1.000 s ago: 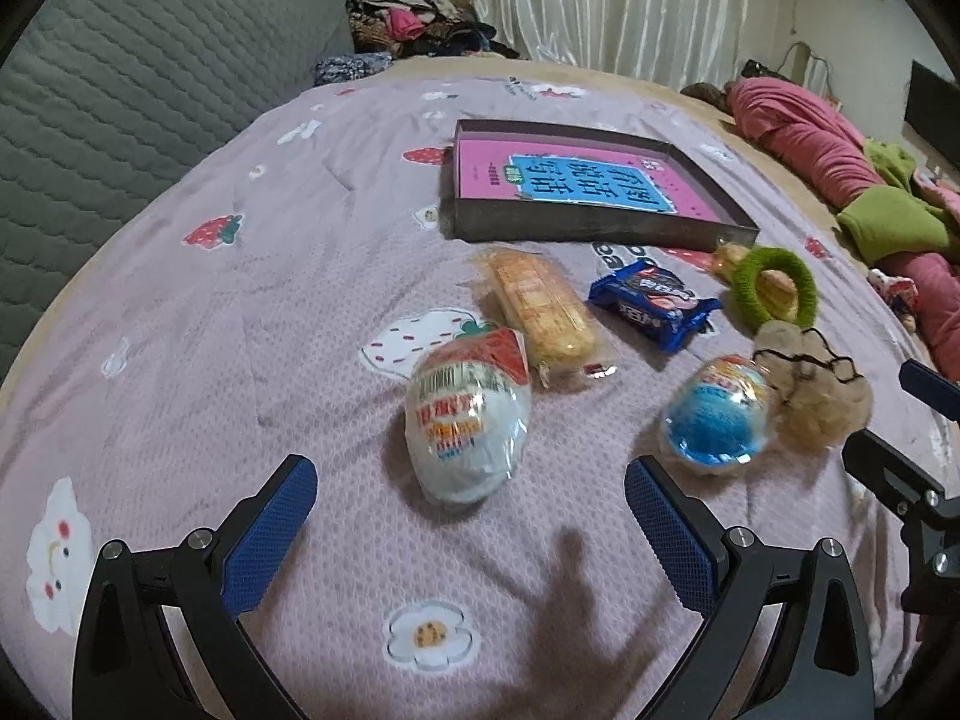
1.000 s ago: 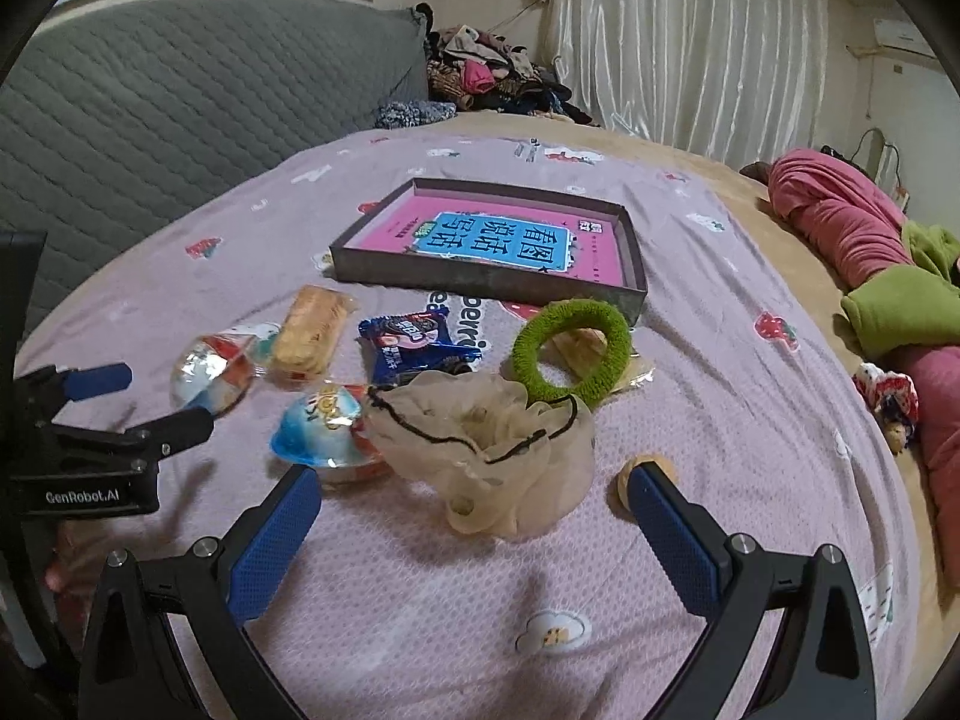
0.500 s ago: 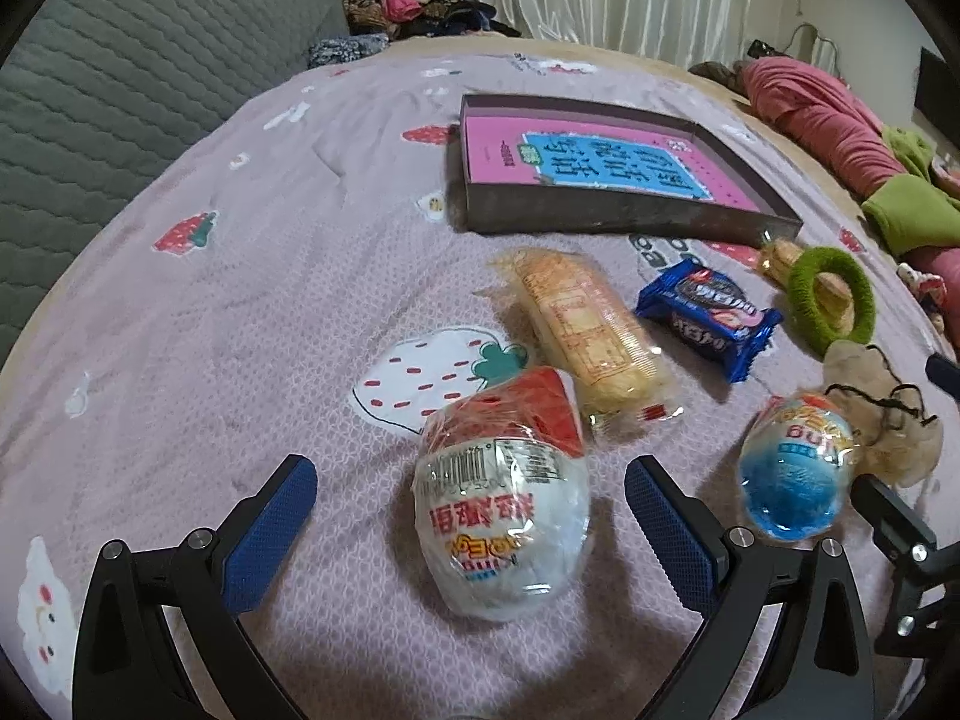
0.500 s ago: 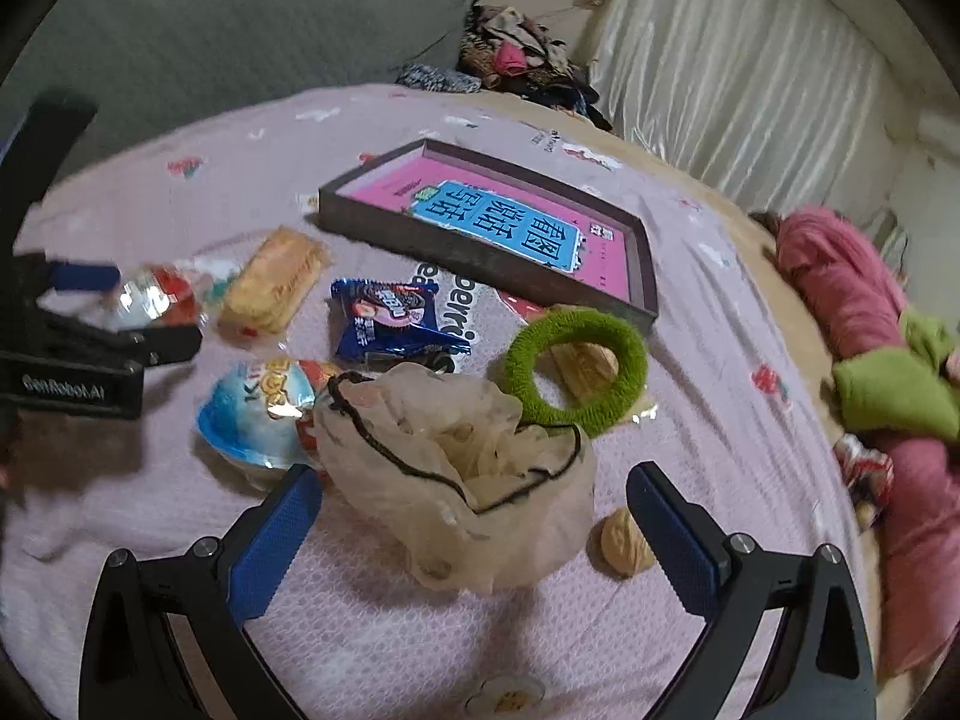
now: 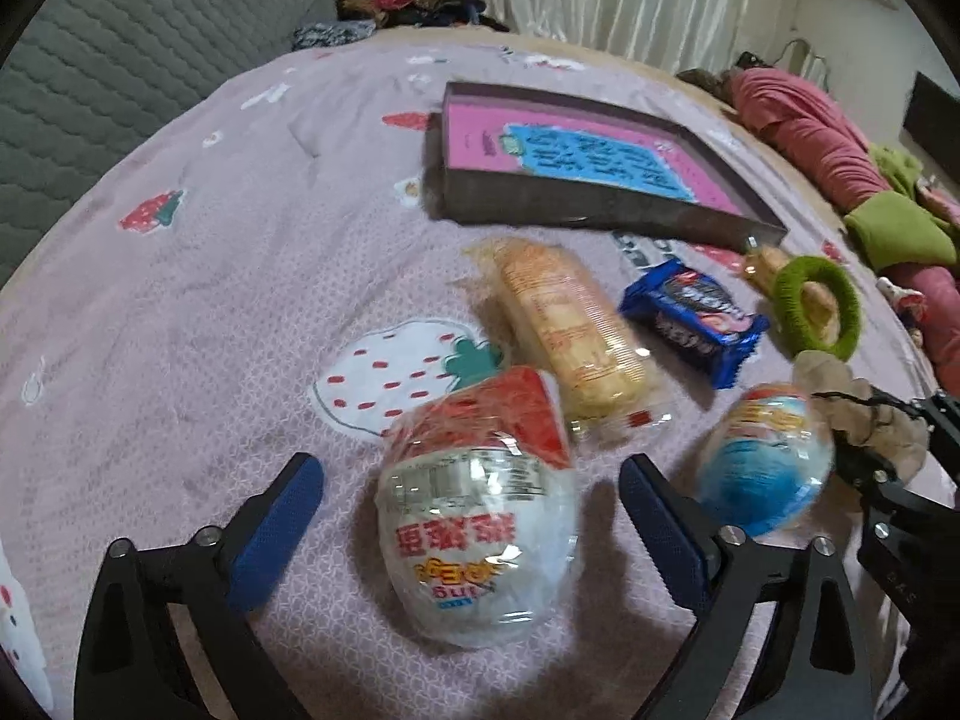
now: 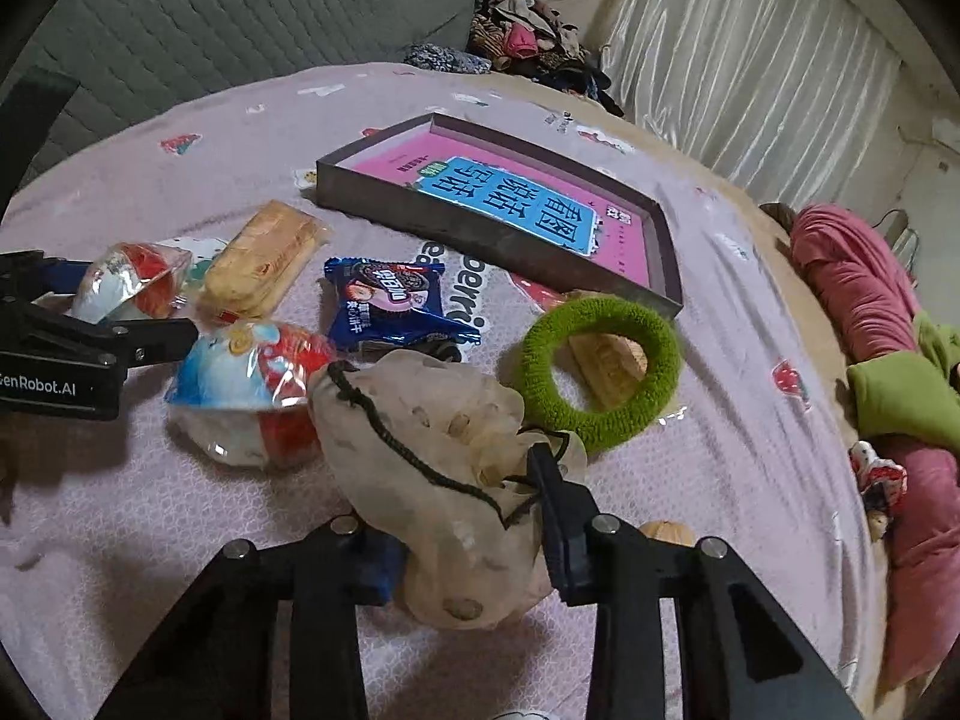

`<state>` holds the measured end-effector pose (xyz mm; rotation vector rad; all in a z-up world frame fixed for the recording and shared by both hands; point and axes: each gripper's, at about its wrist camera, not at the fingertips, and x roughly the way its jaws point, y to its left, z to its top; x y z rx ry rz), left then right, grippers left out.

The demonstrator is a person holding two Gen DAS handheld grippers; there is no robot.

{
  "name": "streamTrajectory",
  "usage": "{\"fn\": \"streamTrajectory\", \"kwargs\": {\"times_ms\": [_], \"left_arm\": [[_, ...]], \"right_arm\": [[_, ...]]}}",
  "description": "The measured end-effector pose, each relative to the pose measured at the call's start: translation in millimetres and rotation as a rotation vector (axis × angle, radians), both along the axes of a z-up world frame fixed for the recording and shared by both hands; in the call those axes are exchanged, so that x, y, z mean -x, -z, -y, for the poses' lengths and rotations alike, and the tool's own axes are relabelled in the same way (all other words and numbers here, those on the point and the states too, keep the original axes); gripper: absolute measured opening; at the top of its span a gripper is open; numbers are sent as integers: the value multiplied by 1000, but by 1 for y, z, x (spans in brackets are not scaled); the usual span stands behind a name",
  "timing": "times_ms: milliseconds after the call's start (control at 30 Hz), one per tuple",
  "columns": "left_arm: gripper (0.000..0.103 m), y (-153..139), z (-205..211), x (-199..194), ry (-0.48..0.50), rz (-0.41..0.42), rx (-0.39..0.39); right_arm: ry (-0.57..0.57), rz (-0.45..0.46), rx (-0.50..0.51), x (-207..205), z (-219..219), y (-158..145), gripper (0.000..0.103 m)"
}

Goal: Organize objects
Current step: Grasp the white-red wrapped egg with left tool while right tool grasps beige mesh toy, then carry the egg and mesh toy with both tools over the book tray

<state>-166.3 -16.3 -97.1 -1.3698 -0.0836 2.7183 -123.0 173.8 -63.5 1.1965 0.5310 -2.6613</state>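
Sheer pouch [image 6: 444, 468] on the bed is bunched between my right gripper [image 6: 474, 546] as it closes, while my left gripper [image 5: 474, 534], wide and just narrowing, straddles the egg [image 5: 480, 528] without touching, both bound for the box [image 6: 492, 234] I guess.

Dim indoor light, soft shadows, slight motion blur, strong fisheye edge distortion.

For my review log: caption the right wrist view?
Right gripper closing on beige mesh pouch beside green ring.

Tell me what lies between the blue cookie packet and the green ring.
Only bare bedsheet separates blue cookie packet and green ring, shown in the right wrist view.
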Motion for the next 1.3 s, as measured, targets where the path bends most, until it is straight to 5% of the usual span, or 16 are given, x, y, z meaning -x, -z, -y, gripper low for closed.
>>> {"fn": "streamTrajectory", "kwargs": {"times_ms": [67, 167, 600, 1300], "left_arm": [[90, -1, -3, -3, 15, -3, -7], [52, -2, 0, -6, 35, -10, -65], [51, -8, 1, -14, 35, -17, -38], [51, -76, -25, -46, 57, -121, 23]], "right_arm": [[4, 2, 13, -1, -3, -1, 34], [7, 1, 38, -1, -5, -2, 32], [-1, -11, 84, -12, -6, -12, 25], [11, -81, 214, -40, -14, -69, 23]]}}
